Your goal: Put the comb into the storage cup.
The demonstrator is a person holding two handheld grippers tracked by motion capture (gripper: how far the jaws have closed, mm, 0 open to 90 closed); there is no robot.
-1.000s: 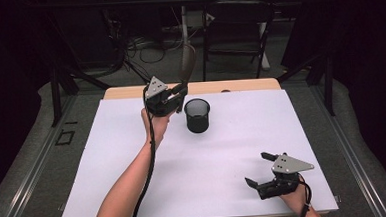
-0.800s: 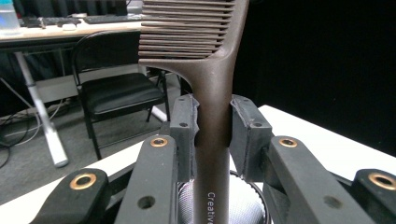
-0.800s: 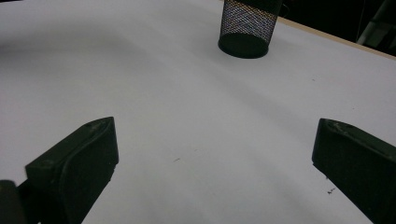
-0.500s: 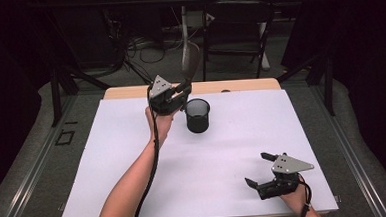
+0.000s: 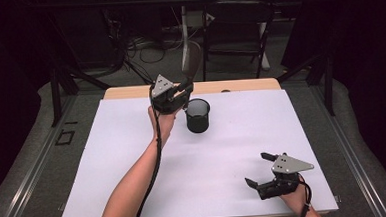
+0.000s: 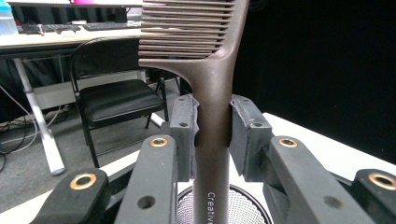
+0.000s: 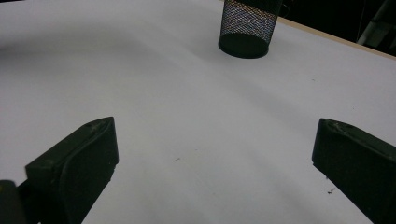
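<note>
The left claw is clamped on the handle of a brown comb, and we see its pads pressing that handle from both sides in the left gripper view, with the comb upright and its teeth at the top. The right claw stands wide with nothing between its jaws, low over the near right part of the bench.

We count two claws, one comb and one black mesh cup. The cup stands upright on the white top, toward the far middle. In the left gripper view its rim shows just below the comb's handle; we cannot tell whether the tip of the handle is inside it. From the right gripper view we cannot make out the cup's inside, so we cannot say what it holds.

The left forearm reaches forward from the near edge, the hand raised above the bench just left of the cup, the claw pointing away from us toward the cup. The right hand sits near the front right corner, well apart from the cup.
</note>
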